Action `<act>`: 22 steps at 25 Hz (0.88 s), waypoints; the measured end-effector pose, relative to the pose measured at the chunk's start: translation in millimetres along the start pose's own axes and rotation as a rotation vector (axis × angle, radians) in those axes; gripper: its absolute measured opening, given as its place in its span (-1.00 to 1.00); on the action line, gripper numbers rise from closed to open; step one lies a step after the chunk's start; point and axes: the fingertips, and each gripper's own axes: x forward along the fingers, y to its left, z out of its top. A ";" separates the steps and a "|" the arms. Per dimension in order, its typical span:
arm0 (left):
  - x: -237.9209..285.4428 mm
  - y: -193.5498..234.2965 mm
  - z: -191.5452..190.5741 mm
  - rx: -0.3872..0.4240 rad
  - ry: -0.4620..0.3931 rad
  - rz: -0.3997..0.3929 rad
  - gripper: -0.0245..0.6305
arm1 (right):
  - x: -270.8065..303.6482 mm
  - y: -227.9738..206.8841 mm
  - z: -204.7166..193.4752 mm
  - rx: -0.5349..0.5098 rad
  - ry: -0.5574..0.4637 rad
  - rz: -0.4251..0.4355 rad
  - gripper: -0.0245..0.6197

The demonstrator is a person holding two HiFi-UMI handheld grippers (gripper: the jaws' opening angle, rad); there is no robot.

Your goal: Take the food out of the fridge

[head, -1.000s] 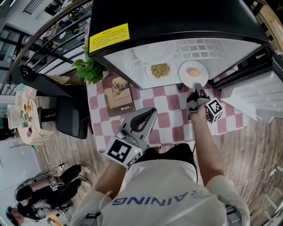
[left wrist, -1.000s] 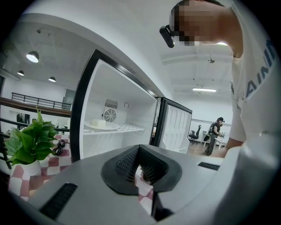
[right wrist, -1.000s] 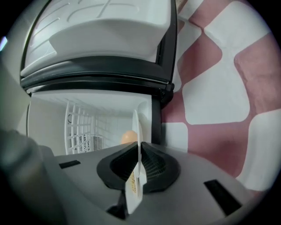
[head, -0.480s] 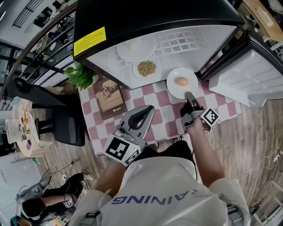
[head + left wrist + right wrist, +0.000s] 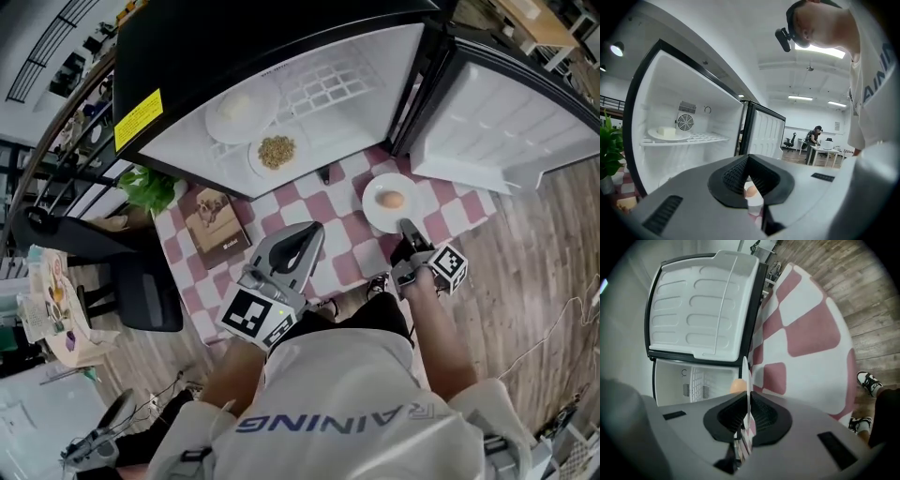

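Note:
The fridge (image 5: pixel 281 56) stands open on a red-and-white checked table (image 5: pixel 323 234). Inside it are a plate with a white block (image 5: pixel 242 110) and a plate of grain (image 5: pixel 276 152). My right gripper (image 5: pixel 409 236) is shut on the near rim of a white plate (image 5: pixel 380 211) that carries an egg (image 5: pixel 394 200), held outside the fridge over the table. In the right gripper view the plate (image 5: pixel 746 376) stands edge-on between the pads with the egg (image 5: pixel 737 386) behind it. My left gripper (image 5: pixel 309 234) is shut and holds nothing, pointing at the fridge over the table's near side.
The fridge door (image 5: pixel 506 122) is swung open at the right. A plant (image 5: pixel 148 187) and a picture book (image 5: pixel 214 225) sit at the table's left end. A black chair (image 5: pixel 141 291) stands left of the table. Wooden floor (image 5: pixel 534 262) lies to the right.
The right gripper has pulled the plate with the egg out of the fridge and back over the table. The left gripper has shifted a little, staying shut.

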 end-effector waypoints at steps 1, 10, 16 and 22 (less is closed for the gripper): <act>2.3 -2.8 -1.1 0.000 0.004 -0.004 -0.91 | -3.0 -6.6 5.7 -0.002 -0.010 -0.015 -0.82; 8.8 -10.5 -2.3 -0.001 0.017 -0.007 -0.91 | -11.6 -29.8 34.6 -0.038 -0.055 -0.055 -0.81; 5.5 -7.4 -2.3 -0.004 0.011 0.002 -0.91 | -9.8 -22.5 40.5 -0.138 -0.041 -0.037 -0.54; 2.3 -5.6 -3.8 -0.009 0.013 0.006 -0.91 | -6.8 -15.2 33.4 -0.309 0.048 -0.041 -0.18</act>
